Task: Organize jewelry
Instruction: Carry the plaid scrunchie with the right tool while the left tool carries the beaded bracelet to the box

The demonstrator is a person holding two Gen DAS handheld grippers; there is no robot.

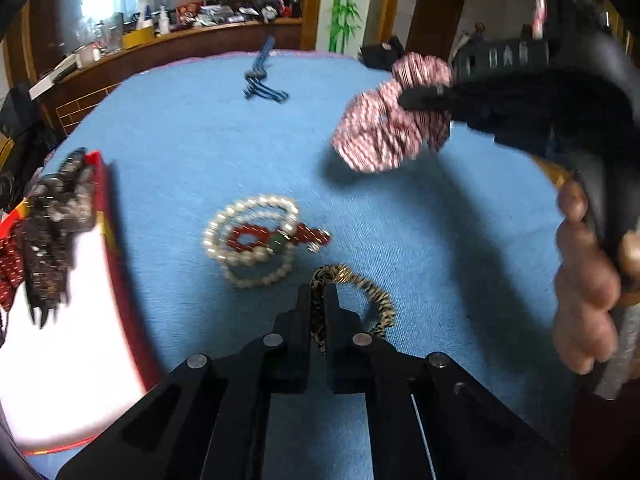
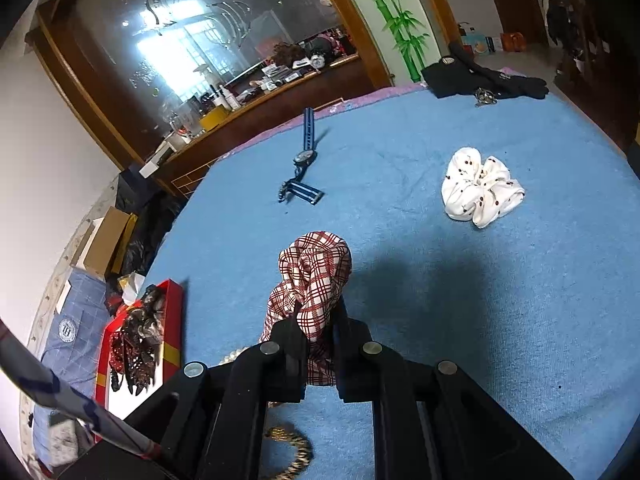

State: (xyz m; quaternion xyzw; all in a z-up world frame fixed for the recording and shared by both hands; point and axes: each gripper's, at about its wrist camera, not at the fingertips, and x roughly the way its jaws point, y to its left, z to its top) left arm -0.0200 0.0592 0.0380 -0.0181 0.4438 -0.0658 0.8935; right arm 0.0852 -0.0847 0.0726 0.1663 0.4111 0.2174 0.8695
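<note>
My left gripper is shut on a gold-and-black bracelet that lies on the blue cloth. My right gripper is shut on a red-and-white plaid scrunchie and holds it above the cloth; it also shows in the left wrist view. A pearl bracelet lies tangled with a red bead bracelet in front of the left gripper. A red box with a white inside at the left holds a dark sequined hair clip. The box also shows in the right wrist view.
A blue-striped watch lies at the far middle of the cloth. A white dotted scrunchie lies at the right. Black clothing and a small metal piece sit at the far edge. A cluttered wooden counter stands behind.
</note>
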